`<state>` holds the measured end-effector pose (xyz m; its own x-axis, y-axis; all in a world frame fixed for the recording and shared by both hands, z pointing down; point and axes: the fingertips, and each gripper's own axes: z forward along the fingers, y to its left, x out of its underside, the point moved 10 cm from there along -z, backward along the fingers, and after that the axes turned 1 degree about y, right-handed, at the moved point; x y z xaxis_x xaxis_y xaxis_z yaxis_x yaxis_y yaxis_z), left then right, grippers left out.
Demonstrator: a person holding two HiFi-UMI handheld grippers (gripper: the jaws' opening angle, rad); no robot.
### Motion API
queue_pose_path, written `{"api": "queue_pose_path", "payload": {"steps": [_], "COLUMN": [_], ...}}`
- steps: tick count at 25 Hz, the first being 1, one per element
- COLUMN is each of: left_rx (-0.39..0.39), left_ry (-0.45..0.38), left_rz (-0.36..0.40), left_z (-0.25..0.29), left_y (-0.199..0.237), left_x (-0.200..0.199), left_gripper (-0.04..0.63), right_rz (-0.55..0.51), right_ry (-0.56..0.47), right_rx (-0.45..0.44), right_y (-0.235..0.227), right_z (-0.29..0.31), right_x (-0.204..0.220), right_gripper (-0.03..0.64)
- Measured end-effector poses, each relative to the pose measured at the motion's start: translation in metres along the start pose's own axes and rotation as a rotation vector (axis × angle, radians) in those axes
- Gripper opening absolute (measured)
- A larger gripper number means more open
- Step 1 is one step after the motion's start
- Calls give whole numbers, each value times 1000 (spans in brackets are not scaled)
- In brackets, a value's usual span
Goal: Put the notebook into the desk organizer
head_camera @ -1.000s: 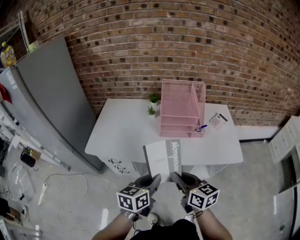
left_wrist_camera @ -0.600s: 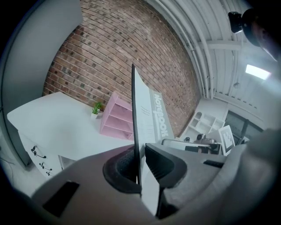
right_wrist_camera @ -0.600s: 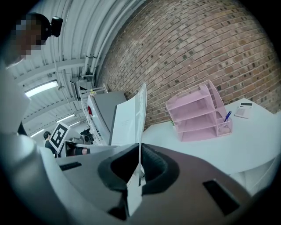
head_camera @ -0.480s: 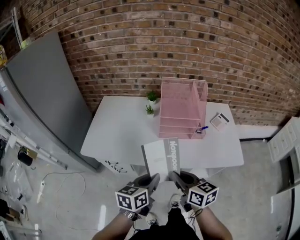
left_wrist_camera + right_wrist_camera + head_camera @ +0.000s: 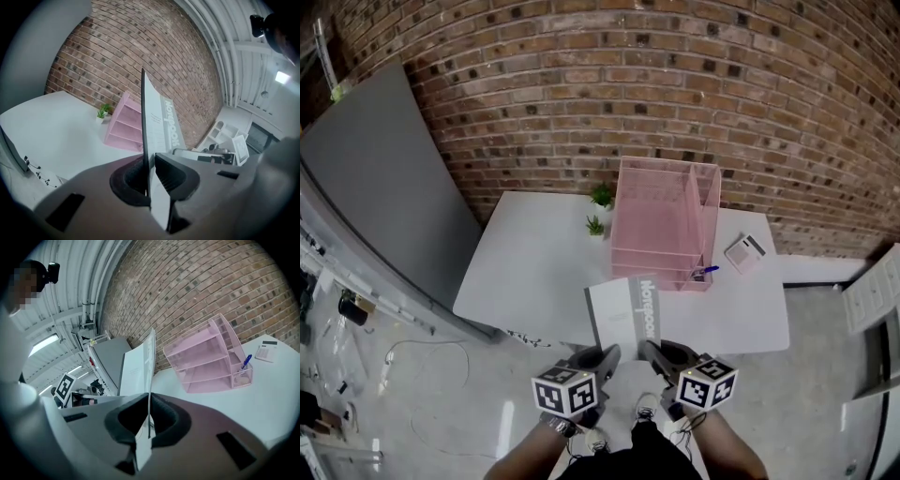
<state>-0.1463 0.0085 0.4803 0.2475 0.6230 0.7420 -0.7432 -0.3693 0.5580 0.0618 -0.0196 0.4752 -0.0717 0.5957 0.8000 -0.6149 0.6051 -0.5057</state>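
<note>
1. Over the near edge of the white table (image 5: 534, 272): notebook (image 5: 621, 316), grey cover with a white printed band, held off the surface by its near end. More of it overlaps the table top than a second before, and table and organizer show larger, so the carrier has closed in
2. Left gripper (image 5: 602, 355): jaws clamped on the notebook's near-left edge
3. Right gripper (image 5: 652, 352): jaws pinched tight on the near-right edge
4. Desk organizer (image 5: 664, 225): pink mesh, tiered shelves, set toward the back of the table near the brick wall (image 5: 675, 84). It stands well apart from the notebook, which is not yet in; judged stage is approach, with insertion to come
5. Two small potted plants (image 5: 600, 208): just left of the organizer
6. Blue pen (image 5: 705, 272): in the organizer's front-right cup
7. Calculator (image 5: 744, 251): on the table, right of the organizer
8. Grey panel (image 5: 384, 187): left of the table
9. Obstructions: none seen on the table between notebook and organizer front. The shelf openings look low, so the notebook probably needs levelling first
</note>
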Motion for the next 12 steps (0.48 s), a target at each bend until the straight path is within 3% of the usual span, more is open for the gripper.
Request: {"api": "queue_pose_path", "payload": {"steps": [12], "left_rx": [-33], "left_ry": [69], "left_rz": [-55], "left_z": [63], "left_y": [8], "left_x": [1], "left_gripper": [37], "right_rz": [117], "right_ry": [71], "right_rx": [-38], "right_y": [-72], "right_z": [10], "right_x": [0], "right_gripper": [12]}}
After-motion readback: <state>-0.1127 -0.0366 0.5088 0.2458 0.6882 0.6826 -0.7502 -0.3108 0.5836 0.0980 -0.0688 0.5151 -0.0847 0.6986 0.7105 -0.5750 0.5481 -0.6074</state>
